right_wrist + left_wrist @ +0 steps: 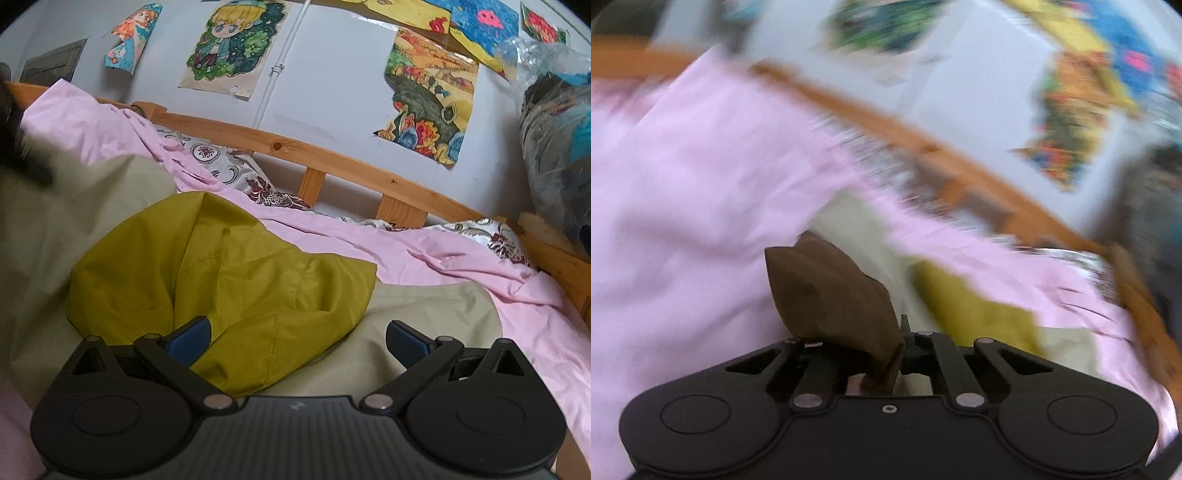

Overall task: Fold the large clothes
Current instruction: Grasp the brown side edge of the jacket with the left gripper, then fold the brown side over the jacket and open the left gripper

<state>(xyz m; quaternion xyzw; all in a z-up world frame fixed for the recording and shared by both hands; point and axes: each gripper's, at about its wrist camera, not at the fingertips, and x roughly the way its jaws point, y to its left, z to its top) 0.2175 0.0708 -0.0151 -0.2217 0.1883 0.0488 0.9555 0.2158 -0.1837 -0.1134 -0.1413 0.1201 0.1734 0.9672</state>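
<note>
Left claw point(886, 354) clenched on one brown fold point(831, 291) — blurred, seemingly cloth; right claw point(297, 341) released over one olive-yellow hood point(221, 273).

Pink sheet point(424, 254) on wooden bedframe point(332, 157); wall drawings point(229, 48) (5 visible).

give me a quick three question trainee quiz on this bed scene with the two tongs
1. True or false: the right tongs are open.
2. What do the left tongs pinch? A) brown fabric fold B) pink bedsheet C) wall drawing
3. Which colour is the hood lying in front of the right tongs?

Key
1. True; its blue pads stand apart.
2. A, the brown fabric fold.
3. Mustard yellow: the mustard-yellow fabric hood lies on a pale green garment over the pink bedsheet.
</note>
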